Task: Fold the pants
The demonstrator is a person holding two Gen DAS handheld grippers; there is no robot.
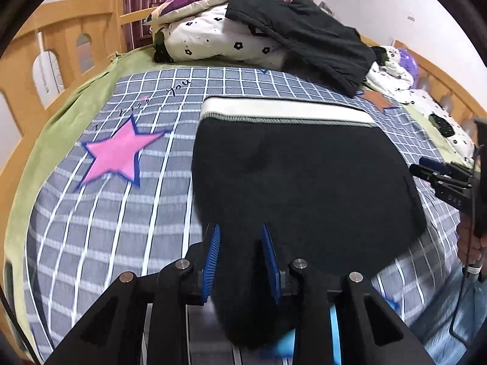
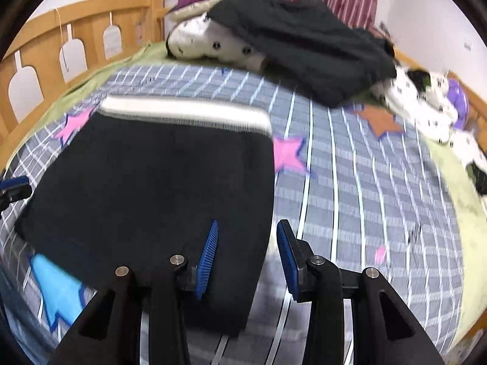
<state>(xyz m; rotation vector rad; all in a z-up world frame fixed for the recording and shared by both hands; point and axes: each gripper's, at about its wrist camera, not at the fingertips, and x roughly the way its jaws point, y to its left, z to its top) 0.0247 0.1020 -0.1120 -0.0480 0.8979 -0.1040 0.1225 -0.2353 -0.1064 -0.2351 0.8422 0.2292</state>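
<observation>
Though the pants already lie as a compact black block on the checked bedspread, I would judge the folding well along, perhaps needing only one last fold or a smoothing. From the left wrist view, going left to right: a pink star on the spread sits at nine o'clock, the pants fill the middle with their pale waistband along the twelve o'clock edge, and the right gripper pokes in at three o'clock. The left gripper hangs at six o'clock over the near hem, its jaws slightly apart, with nothing pinched that I can see. From the right wrist view the pants lie toward nine o'clock, and the right gripper straddles their right edge at six o'clock, jaws parted and empty. The cloth looks thick, soft and flat, its sides fairly straight, the near corners rounded. A second dark garment lies on pillows at twelve o'clock, untouched.
</observation>
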